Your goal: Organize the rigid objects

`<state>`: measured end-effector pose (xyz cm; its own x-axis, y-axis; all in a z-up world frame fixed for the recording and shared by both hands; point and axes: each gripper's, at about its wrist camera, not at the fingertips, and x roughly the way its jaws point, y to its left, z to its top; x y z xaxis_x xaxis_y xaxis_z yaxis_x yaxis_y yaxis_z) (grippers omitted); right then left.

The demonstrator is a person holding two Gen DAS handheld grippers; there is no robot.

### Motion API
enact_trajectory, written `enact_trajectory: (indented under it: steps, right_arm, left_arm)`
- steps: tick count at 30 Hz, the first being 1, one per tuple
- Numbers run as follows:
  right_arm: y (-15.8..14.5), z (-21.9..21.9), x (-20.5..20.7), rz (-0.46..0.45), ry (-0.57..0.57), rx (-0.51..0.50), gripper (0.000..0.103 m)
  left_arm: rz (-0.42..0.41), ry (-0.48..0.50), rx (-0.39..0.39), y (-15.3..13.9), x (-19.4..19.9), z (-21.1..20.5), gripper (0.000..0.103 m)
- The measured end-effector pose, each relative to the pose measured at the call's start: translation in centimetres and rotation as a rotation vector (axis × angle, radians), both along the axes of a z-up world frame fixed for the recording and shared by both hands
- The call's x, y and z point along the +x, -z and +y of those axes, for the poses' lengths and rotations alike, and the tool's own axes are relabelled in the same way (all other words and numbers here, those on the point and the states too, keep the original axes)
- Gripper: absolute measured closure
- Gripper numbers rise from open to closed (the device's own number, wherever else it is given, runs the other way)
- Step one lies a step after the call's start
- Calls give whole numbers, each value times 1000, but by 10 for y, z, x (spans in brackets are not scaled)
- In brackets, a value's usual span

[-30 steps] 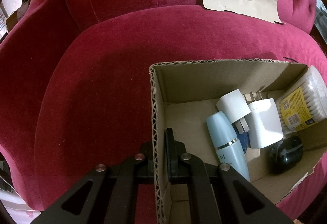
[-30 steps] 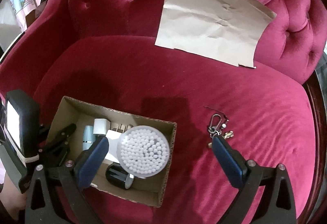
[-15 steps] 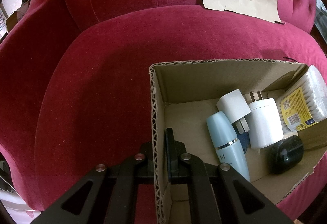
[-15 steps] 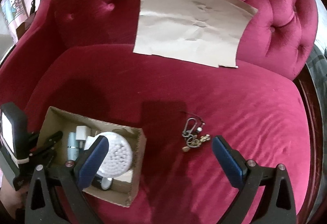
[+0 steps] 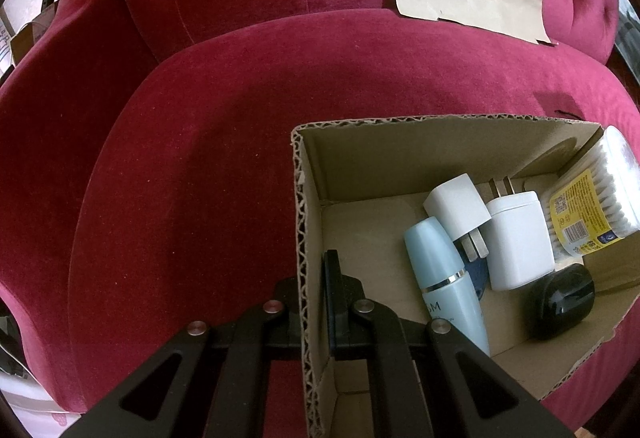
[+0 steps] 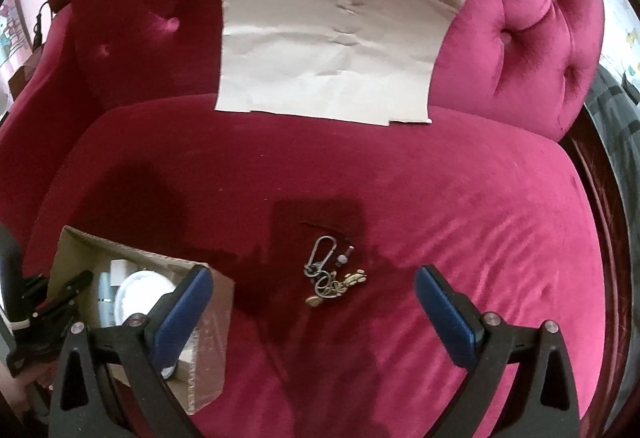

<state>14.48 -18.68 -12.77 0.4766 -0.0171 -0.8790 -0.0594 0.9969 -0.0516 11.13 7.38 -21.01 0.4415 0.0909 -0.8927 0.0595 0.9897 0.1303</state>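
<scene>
A cardboard box (image 5: 400, 162) sits on the red velvet sofa seat. My left gripper (image 5: 314, 278) is shut on the box's left wall. Inside lie a light blue bottle (image 5: 444, 274), two white chargers (image 5: 516, 238), a cotton swab tub (image 5: 592, 198) and a black rounded object (image 5: 560, 298). The box also shows in the right wrist view (image 6: 80, 258) at the lower left. A bunch of keys with a carabiner (image 6: 330, 274) lies on the seat. My right gripper (image 6: 312, 278) is open and empty, hovering above the keys with its fingers either side.
A crumpled sheet of brown paper (image 6: 328, 46) leans against the tufted sofa back (image 6: 520, 18). The seat cushion (image 6: 480, 198) stretches right of the keys. The sofa's dark wooden edge (image 6: 600, 178) runs along the right.
My right gripper has moved right, away from the box and over the keys, which now lie between its fingers. The left gripper still holds the box wall and has not moved.
</scene>
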Motion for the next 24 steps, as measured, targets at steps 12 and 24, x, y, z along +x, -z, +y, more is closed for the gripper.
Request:
enact_trajectory:
  steps: [12,24]
  right_arm:
    - [30,-27,4,3,22,19,0]
    - [67,-38,16,56,25,1,0]
  left_arm:
    - [0,0,1,1,0,-1,97]
    - [0,2,1,1,0,-1,97]
